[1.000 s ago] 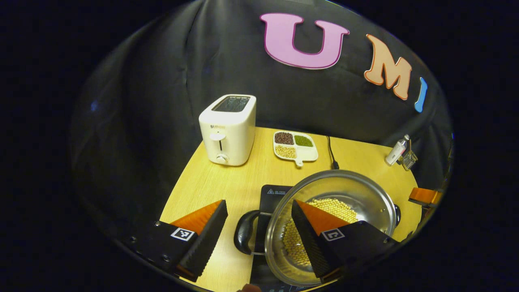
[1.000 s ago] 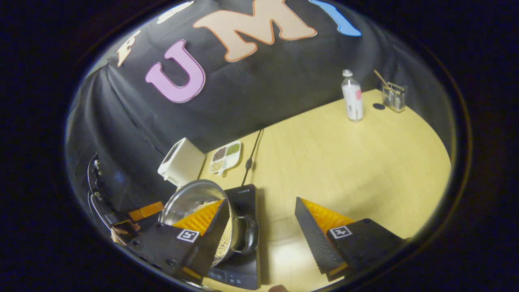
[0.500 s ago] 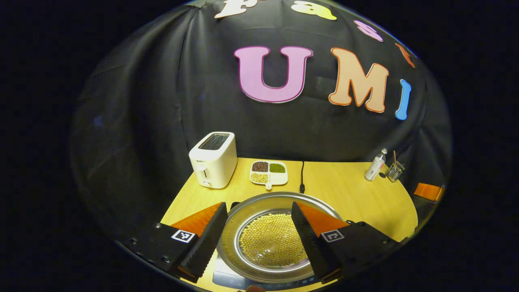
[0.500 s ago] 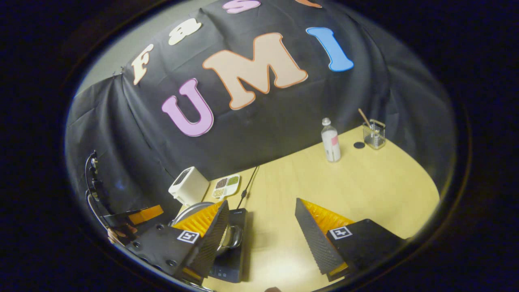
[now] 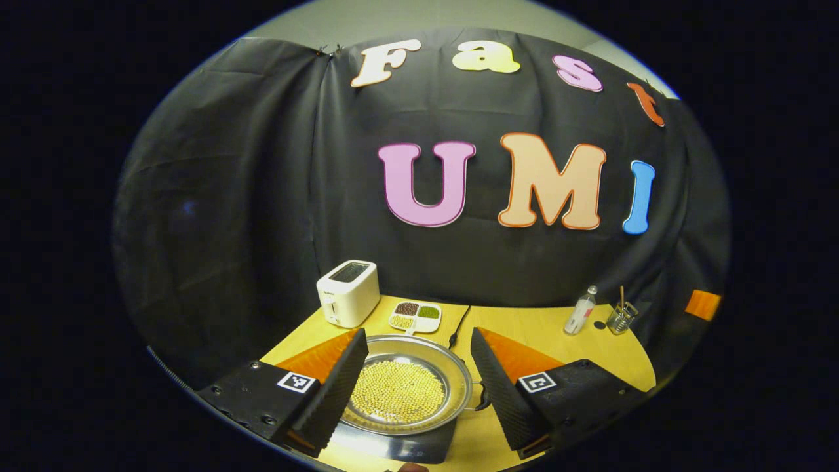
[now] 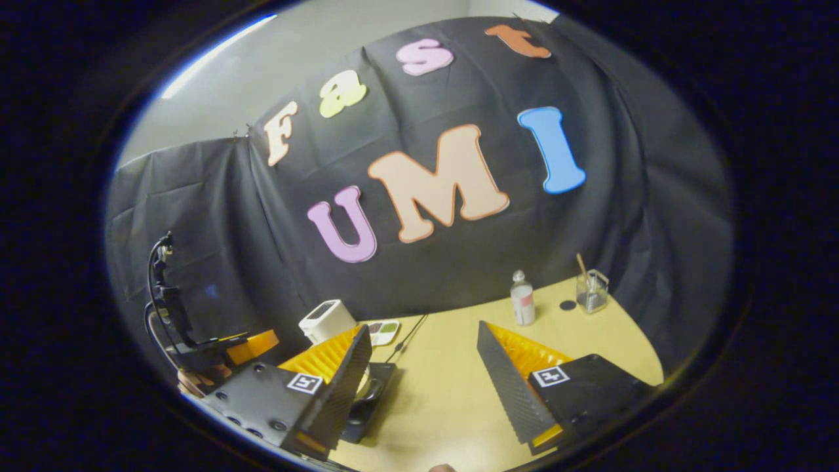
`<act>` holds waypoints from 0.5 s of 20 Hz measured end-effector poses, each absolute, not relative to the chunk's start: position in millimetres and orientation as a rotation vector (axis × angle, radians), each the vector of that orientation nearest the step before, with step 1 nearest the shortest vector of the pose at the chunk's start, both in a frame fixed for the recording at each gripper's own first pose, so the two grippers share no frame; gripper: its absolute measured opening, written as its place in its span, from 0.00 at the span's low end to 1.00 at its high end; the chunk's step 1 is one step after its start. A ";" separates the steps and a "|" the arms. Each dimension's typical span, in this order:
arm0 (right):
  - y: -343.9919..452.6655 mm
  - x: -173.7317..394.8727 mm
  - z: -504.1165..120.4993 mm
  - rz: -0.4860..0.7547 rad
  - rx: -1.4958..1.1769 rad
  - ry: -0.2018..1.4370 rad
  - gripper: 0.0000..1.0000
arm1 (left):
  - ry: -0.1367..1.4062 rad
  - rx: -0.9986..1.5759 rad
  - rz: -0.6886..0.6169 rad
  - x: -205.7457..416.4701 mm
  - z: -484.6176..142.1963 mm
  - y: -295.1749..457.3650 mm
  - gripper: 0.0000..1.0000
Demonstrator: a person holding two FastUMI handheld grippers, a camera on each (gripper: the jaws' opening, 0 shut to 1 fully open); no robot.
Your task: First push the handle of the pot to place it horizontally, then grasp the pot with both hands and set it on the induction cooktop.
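One of each thing stood on the surface (image 5: 557,328), and two grippers were in view.

There was one pot (image 5: 406,393) of yellow beans on one induction cooktop (image 5: 409,449), one toaster (image 5: 347,293), one divided dish (image 5: 415,315) with three filled compartments, one bottle (image 5: 581,310), one glass holder (image 5: 620,317) with one stick in it, one black cable (image 5: 457,328), one left gripper (image 5: 413,400) and one right gripper (image 6: 419,393), each with two fingers.
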State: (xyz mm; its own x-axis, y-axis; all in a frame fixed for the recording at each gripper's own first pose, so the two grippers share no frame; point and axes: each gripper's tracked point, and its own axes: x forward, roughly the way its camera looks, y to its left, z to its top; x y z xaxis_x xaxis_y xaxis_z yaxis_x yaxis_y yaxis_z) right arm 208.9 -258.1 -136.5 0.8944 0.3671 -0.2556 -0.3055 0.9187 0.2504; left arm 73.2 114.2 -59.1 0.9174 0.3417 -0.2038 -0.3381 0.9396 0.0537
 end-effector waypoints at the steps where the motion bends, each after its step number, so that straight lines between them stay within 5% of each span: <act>1: -266.8 205.3 -127.3 0.347 0.183 0.273 0.90 | 0.187 0.027 0.359 68.6 -51.4 103.7 0.96; 10: -355.3 177.0 -87.4 0.199 0.033 0.148 0.91 | 0.036 0.120 0.328 49.0 -18.2 18.3 0.96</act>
State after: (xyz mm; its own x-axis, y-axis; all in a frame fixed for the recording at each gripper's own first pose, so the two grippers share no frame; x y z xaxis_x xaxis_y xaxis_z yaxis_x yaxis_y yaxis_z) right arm 177.0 -355.3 -87.4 0.9695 0.1991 -0.1431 -0.1943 0.9798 0.0470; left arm 49.0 18.3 -18.2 0.9461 0.3233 -0.0159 -0.3191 0.9397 0.1230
